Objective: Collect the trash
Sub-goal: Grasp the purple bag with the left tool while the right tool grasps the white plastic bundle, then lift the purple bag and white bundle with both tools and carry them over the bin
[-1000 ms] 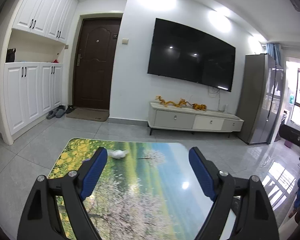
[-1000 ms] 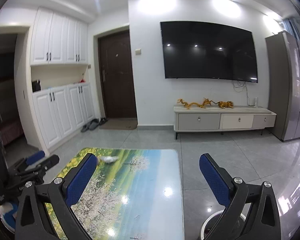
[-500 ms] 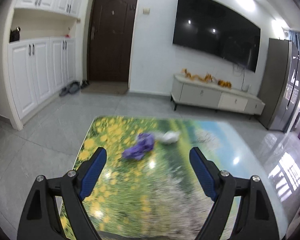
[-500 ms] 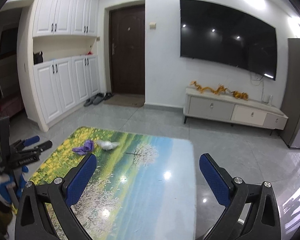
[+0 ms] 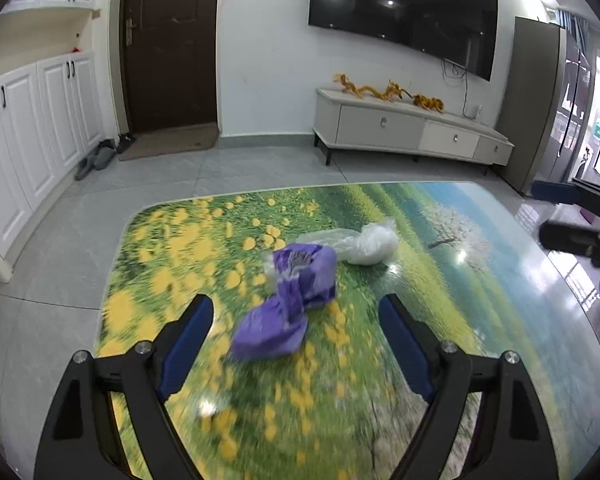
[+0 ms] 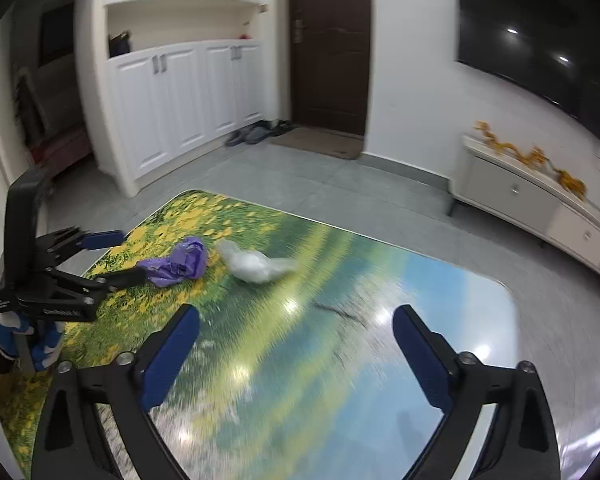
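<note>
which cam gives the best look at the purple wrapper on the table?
Left wrist. The purple wrapper sits large and central, just ahead of the open left gripper, beside the clear plastic bag. Right wrist shows it small at far left, partly behind the left gripper's finger.

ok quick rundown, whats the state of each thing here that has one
left gripper: open, empty, aimed at the purple wrapper
right gripper: open, empty
purple wrapper: crumpled, lying on the table
clear plastic bag: crumpled, beside the wrapper
front door: shut
cabinet doors: shut
tv: off
</note>
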`<action>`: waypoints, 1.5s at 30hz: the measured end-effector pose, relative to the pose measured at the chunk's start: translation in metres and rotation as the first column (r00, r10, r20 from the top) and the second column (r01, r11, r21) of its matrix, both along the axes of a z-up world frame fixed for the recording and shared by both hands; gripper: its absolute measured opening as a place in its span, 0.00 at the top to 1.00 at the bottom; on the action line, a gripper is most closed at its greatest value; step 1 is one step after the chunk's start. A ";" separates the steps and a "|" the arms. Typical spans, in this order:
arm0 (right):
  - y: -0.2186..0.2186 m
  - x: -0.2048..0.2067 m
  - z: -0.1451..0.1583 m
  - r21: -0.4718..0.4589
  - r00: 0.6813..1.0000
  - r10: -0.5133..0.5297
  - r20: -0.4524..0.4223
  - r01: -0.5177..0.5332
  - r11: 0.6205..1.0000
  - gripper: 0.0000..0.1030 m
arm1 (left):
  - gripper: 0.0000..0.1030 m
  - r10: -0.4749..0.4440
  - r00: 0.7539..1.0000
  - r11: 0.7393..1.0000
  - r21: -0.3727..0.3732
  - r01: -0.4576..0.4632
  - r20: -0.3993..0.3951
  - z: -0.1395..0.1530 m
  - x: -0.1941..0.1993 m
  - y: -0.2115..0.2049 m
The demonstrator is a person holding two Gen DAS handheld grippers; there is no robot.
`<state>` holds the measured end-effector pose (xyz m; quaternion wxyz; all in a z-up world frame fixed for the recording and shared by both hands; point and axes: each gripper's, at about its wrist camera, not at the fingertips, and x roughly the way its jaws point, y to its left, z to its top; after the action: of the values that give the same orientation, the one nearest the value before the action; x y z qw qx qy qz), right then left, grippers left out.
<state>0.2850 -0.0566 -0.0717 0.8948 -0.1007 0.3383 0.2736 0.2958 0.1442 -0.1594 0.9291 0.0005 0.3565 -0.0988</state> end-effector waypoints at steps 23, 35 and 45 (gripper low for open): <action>0.098 0.086 -0.078 -0.076 0.964 0.248 -0.095 -0.256 0.964 0.46 | 0.61 -0.047 0.990 0.998 0.043 0.053 -0.136 -0.032 0.043 -0.008; 0.064 0.043 -0.079 -0.090 0.967 0.215 -0.137 -0.229 0.969 0.65 | 0.67 -0.005 0.993 0.999 0.050 0.011 -0.114 -0.027 0.019 -0.012; -0.030 -0.097 -0.062 -0.049 0.972 0.138 -0.191 -0.150 0.987 0.65 | 0.67 -0.037 0.997 0.999 -0.013 0.037 -0.063 -0.001 -0.100 -0.046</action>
<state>0.1882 -0.0869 -0.1332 0.8331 -0.1272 0.4212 0.3352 0.1963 0.0983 -0.1607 0.9154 -0.0015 0.3849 -0.1180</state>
